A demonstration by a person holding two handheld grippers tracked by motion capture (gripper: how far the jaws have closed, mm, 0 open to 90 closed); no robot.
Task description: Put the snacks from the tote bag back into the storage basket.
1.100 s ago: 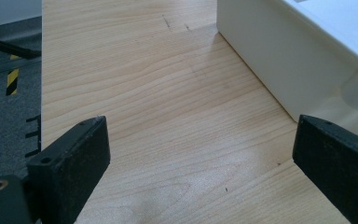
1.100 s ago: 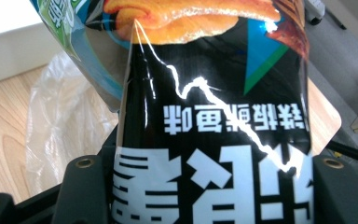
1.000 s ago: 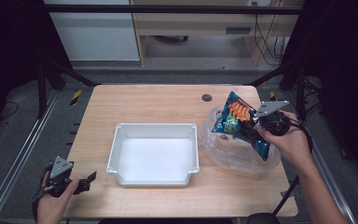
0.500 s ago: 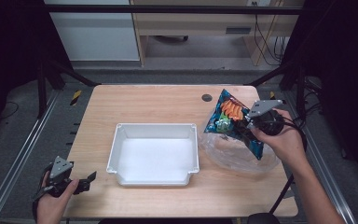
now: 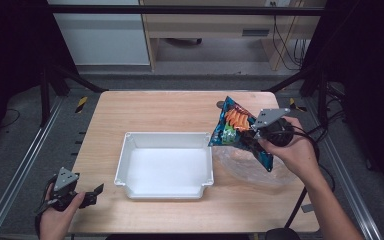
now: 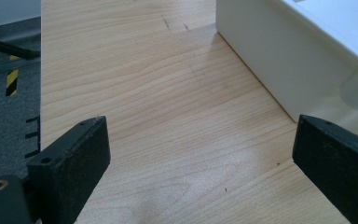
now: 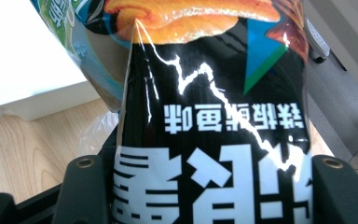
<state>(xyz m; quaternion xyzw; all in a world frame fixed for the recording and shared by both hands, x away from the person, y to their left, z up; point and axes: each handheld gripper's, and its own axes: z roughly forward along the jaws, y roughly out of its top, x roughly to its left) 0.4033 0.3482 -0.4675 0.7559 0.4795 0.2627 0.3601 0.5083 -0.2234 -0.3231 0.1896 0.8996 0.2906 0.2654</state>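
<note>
Glossy and dark, the snack bag (image 5: 240,132) is hanging right of centre in the high view, pinched by the right gripper (image 5: 260,131), whose jaws are closing tightly on its black printed end (image 7: 214,163). It is hovering above a clear plastic bag (image 5: 252,167) lying on the wooden table (image 5: 170,107), just right of the white tray (image 5: 164,165). At the lower left corner, the left gripper (image 5: 87,196) is sitting with its jaws spread wide over bare wood (image 6: 186,154), gripping nothing

Snack bag (image 5: 235,127) hangs right of the tray (image 5: 125,150), above the table (image 5: 150,107).
</note>
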